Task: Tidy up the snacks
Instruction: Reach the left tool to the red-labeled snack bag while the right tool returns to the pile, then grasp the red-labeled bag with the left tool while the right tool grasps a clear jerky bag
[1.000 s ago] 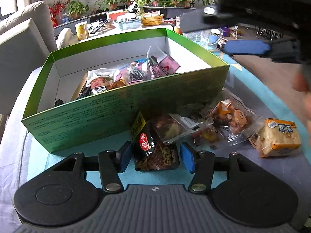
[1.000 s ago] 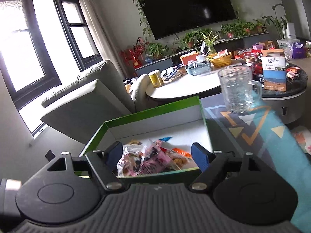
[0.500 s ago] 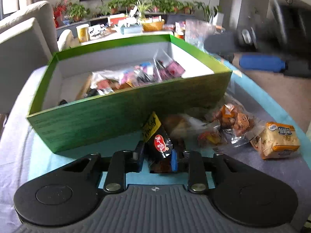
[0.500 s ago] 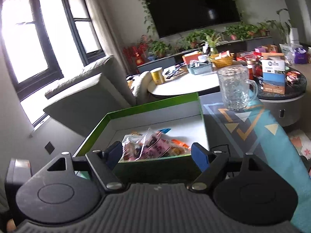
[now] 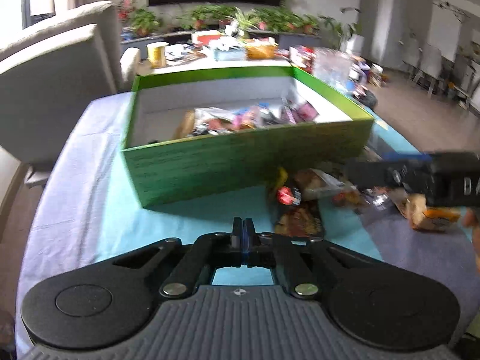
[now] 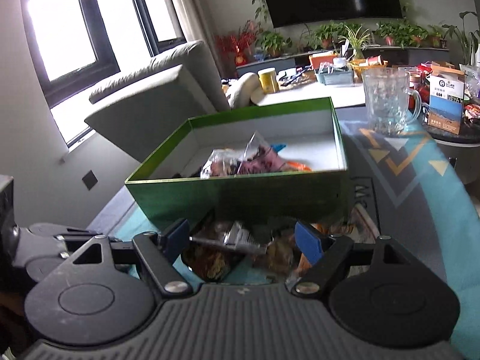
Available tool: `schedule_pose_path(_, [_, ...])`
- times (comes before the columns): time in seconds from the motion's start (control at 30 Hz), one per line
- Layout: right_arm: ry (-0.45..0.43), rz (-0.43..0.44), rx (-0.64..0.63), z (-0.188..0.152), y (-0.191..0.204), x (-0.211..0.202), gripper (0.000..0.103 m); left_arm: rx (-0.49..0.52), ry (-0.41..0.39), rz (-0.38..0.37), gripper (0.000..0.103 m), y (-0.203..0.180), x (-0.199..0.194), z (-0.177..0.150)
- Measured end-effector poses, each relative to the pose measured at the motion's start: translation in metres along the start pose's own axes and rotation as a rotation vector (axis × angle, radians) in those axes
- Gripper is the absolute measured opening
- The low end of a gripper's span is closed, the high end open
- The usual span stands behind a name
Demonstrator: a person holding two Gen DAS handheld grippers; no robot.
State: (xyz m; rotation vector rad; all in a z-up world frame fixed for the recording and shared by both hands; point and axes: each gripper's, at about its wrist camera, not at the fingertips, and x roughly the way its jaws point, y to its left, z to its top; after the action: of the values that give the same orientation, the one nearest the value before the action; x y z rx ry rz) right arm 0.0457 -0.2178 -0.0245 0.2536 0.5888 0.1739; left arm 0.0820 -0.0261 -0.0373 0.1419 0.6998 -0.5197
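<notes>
The box (image 5: 240, 168) is sitting on the table (image 5: 90, 204), its near wall facing the left wrist camera. Snack packets (image 5: 246, 118) are lying inside it, toward its right half. More loose packets (image 5: 303, 207) are lying on the table just near of the box's right end. A wrapped bun (image 5: 432, 216) is lying farther right. A glass mug (image 6: 387, 102) is standing on the table beyond the box's far right corner. An armchair (image 5: 51, 90) is standing left of the table.
</notes>
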Motion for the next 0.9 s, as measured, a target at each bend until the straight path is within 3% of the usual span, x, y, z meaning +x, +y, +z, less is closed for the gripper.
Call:
schedule_pose_path(0.2, [0.025,-0.003,-0.013,-0.006,0.005,0.002,0.082,0.039,-0.061,-0.026,0.002,0.0,-0.009,0.004])
schedule_pose_path(0.23, [0.026,-0.004,-0.02,-0.006,0.006,0.002,0.082,0.054,-0.064,-0.03,0.01,-0.003,-0.008,0.004])
schedule_pose_path(0.27, [0.028,-0.004,-0.024,-0.007,0.007,0.002,0.082,0.071,-0.059,-0.032,0.025,-0.007,-0.006,0.003])
schedule_pose_path(0.33, [0.033,-0.009,-0.031,-0.008,0.008,0.003,0.082,0.098,-0.062,-0.039,0.033,-0.015,-0.002,0.002])
schedule_pose_path(0.5, [0.038,-0.02,-0.027,-0.01,0.006,0.002,0.082,0.119,-0.063,-0.071,0.029,-0.026,0.009,0.005])
schedule_pose_path(0.53, [0.035,-0.02,-0.02,-0.01,0.005,0.001,0.082,0.113,-0.063,-0.064,0.009,-0.026,0.012,0.006])
schedule_pose_path(0.57, [0.035,-0.019,-0.018,-0.009,0.005,0.0,0.082,0.108,-0.059,-0.058,0.0,-0.025,0.015,0.008])
schedule_pose_path(0.9, [0.038,-0.004,-0.064,-0.008,0.008,0.01,0.082,0.059,-0.105,0.006,0.0,0.004,-0.016,0.007])
